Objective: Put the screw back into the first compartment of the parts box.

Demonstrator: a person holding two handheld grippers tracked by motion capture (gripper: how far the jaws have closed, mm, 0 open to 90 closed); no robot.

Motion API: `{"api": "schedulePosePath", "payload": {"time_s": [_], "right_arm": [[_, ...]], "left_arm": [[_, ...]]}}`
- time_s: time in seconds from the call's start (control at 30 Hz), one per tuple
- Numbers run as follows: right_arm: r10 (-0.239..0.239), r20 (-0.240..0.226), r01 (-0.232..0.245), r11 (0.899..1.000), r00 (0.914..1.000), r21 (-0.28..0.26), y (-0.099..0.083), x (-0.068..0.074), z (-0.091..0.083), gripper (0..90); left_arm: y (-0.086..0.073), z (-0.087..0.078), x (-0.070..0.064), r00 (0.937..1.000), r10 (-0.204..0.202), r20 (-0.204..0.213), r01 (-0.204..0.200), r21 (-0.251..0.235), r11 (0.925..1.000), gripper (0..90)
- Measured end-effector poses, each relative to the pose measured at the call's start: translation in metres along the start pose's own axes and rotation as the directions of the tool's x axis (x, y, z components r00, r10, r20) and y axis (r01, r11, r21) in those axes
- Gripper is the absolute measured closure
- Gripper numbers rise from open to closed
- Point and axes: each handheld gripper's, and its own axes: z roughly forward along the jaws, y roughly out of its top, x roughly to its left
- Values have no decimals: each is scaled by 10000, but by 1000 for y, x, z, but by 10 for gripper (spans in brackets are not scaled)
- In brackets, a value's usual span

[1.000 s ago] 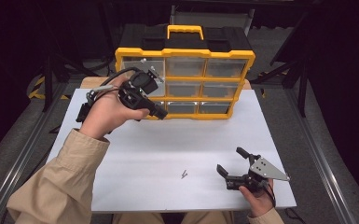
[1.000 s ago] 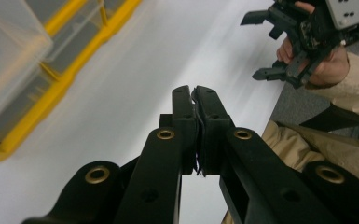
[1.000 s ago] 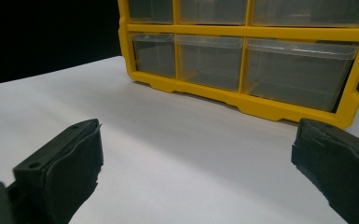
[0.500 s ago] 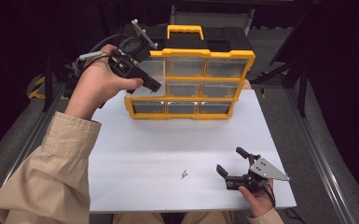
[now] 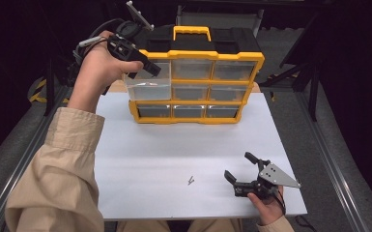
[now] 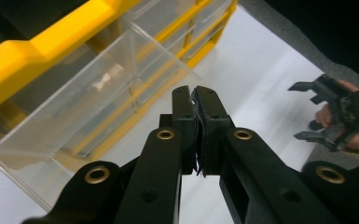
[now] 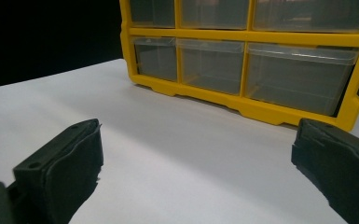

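A yellow organiser (image 5: 198, 53) with clear drawers stands at the back of the white table (image 5: 174, 145). Its top-left clear drawer (image 5: 142, 87) is pulled out toward me. My left gripper (image 5: 150, 69) is shut at that drawer's front edge and seems to pinch its lip. In the left gripper view the closed jaws meet beside the drawer (image 6: 88, 107), which holds a small pale piece (image 6: 103, 79). My right gripper (image 5: 237, 165) rests open near the table's front right, with nothing between its jaws. It faces the organiser's bottom row (image 7: 242, 65).
A small screw (image 5: 191, 180) lies on the table ahead of the front edge, left of the right gripper. A black lid and a yellow carry handle (image 5: 191, 31) top the organiser. Dark floor and metal rails flank the table.
My left gripper rose from the middle drawers to the top-left drawer, and that drawer now sticks out of the organiser. The right gripper has stayed put.
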Motion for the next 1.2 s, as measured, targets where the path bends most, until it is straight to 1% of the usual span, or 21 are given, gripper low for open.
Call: {"api": "schedulePosePath", "payload": {"time_s": [0.07,0.17,0.23,0.33,0.43,0.5,0.6,0.67,0.7,0.77,0.83,0.87,0.9,0.93,0.97,1.0,1.03,1.07,1.1,1.17,1.2], "right_arm": [[-30,17,30,10000,10000,15,0,-1,0,25],[-9,8,9,10000,10000,9,0,-1,0,25],[-16,0,16,10000,10000,-8,0,-1,0,24],[-64,-3,64,10000,10000,-18,0,-1,-1,24],[-10,-15,10,10000,10000,-14,0,0,0,24],[-14,-26,14,10000,10000,13,0,0,0,25],[-35,5,35,10000,10000,-13,0,-1,0,24],[-14,10,14,10000,10000,3,0,-1,-1,25],[32,8,-32,10000,10000,-2,0,0,-1,24],[-2,-12,2,10000,10000,27,0,0,0,25],[25,-44,-25,10000,10000,5,0,0,0,25],[25,-44,-25,10000,10000,5,0,0,0,25],[14,-49,-14,10000,10000,41,0,0,0,25],[-21,-52,21,10000,10000,50,0,0,1,25],[-21,-52,21,10000,10000,50,0,0,1,25],[-32,-62,32,10000,10000,39,0,0,1,25],[-54,-48,54,10000,10000,16,0,0,0,25],[-91,-37,92,10000,10000,5,1,0,0,25],[-91,-37,92,10000,10000,5,1,0,0,25],[-46,-34,46,10000,10000,-18,1,0,0,25],[-44,-34,44,10000,10000,-23,0,0,0,25]], "left_arm": [[1,4,4,10000,-44,-30,44,17,10000,878],[2,8,8,9997,22,-234,-27,-212,9998,871],[1,8,9,9998,4,-213,-13,-404,9992,820],[0,5,8,9996,33,-281,-46,-465,9989,796],[-3,-1,4,9999,30,96,-24,-631,9980,780],[-6,-7,-1,9988,142,479,-107,-714,9974,748],[-9,-11,-6,9977,235,637,-183,-809,9966,715],[-12,-15,-11,9960,244,865,-167,-891,9959,700],[-14,-18,-14,9950,299,953,-204,-990,9949,692],[-19,-21,-24,9923,445,1160,-335,-949,9949,664],[-22,-19,-30,9887,596,1379,-470,-934,9945,632],[-22,-19,-30,9887,596,1379,-470,-934,9945,606],[-25,-17,-35,9864,749,1464,-615,-937,9937,606],[-30,-13,-40,9834,842,1609,-698,-929,9932,571],[-30,-13,-40,9834,842,1609,-698,-929,9932,554],[-32,-10,-42,9820,937,1640,-784,-974,9922,554],[-35,-7,-44,9793,1036,1738,-854,-1092,9903,535],[-38,-4,-46,9764,1141,1834,-929,-1200,9884,489],[-41,-1,-47,9749,1179,1888,-964,-1190,9882,489],[-48,7,-50,9735,1355,1843,-1132,-1264,9855,446],[-52,11,-52,9711,1482,1869,-1253,-1289,9837,406]]}}
